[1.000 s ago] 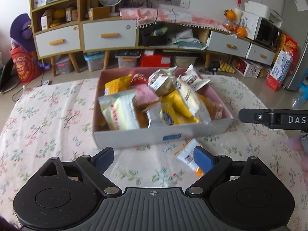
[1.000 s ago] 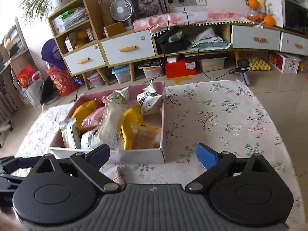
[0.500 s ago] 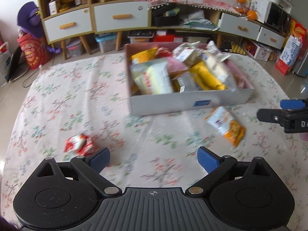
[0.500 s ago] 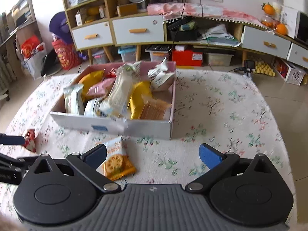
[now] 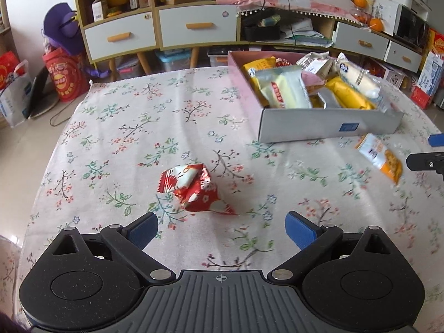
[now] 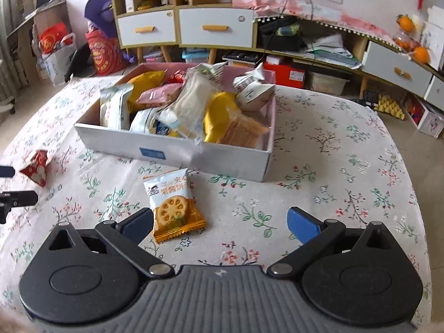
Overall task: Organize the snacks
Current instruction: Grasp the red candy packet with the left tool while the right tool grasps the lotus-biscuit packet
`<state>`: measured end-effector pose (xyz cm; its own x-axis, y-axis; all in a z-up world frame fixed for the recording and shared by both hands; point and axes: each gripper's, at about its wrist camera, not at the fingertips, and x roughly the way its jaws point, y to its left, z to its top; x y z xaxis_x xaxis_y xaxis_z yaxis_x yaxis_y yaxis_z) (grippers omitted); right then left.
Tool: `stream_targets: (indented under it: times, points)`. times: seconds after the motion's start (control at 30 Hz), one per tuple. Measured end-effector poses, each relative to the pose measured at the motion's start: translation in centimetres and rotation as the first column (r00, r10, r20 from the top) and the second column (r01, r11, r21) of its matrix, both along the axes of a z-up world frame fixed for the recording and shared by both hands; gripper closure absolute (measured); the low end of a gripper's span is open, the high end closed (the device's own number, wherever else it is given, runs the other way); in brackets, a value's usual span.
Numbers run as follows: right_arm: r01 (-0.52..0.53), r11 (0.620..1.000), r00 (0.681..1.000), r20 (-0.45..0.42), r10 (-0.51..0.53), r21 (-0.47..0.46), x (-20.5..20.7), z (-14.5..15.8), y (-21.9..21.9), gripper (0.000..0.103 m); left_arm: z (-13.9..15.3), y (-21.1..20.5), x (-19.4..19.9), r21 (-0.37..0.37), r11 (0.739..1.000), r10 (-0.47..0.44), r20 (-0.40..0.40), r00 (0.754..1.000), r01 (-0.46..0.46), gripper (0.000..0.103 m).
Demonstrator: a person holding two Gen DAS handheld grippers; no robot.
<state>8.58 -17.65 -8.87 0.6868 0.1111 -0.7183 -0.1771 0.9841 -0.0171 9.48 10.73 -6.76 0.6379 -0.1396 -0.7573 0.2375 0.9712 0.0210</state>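
Observation:
A white box (image 5: 327, 125) with a pink inside, full of snack packets, stands on the floral tablecloth; it also shows in the right wrist view (image 6: 177, 152). A red and white snack packet (image 5: 194, 187) lies just ahead of my open, empty left gripper (image 5: 222, 229); it appears at the left edge of the right wrist view (image 6: 35, 168). An orange and white biscuit packet (image 6: 173, 206) lies in front of the box, next to the left finger of my open, empty right gripper (image 6: 220, 223). It also shows in the left wrist view (image 5: 380, 156).
The table's edges drop to a tiled floor on the left (image 5: 16, 144) and right (image 6: 427, 149). Cabinets with drawers (image 5: 194, 26) and clutter line the far wall. The other gripper's fingertips show at the frame edges (image 5: 427, 161) (image 6: 16, 198).
Both grippers have pulled back from the box. The left has swung left, bringing the red packet ahead of it. The right now has the biscuit packet close by its left finger.

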Motion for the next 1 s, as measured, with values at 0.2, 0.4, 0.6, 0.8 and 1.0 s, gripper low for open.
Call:
stream_targets:
  times: [0.2,0.4,0.6,0.8,1.0]
  points:
    - [-0.044,0.998,0.999,-0.009,0.043,-0.035,0.1,-1.0,1.6,0.000,-1.8,0.9,0.7,-0.004,1.000,0.002,0.036,0.999,-0.002,0.003]
    - [-0.092,0.995,0.996,-0.010,0.092,-0.050,0.2,-2.4,2.8,0.000,-2.4,1.3,0.8,-0.039,0.999,-0.007,0.091,0.996,0.011,0.001]
    - [-0.061,0.998,0.998,-0.001,0.061,0.016,0.8,-2.6,2.7,0.000,-2.6,1.1,1.2,-0.054,0.998,-0.015,0.126,0.992,0.022,0.002]
    - [-0.052,0.999,0.999,0.017,0.052,0.014,1.6,-2.6,2.9,0.002,-2.5,1.0,1.5,-0.064,0.998,-0.002,0.145,0.989,0.011,0.011]
    - [-0.058,0.998,0.998,0.028,0.058,0.009,1.9,-2.3,3.1,0.019,-2.1,1.2,1.6,-0.077,0.997,0.028,0.150,0.988,-0.016,0.037]
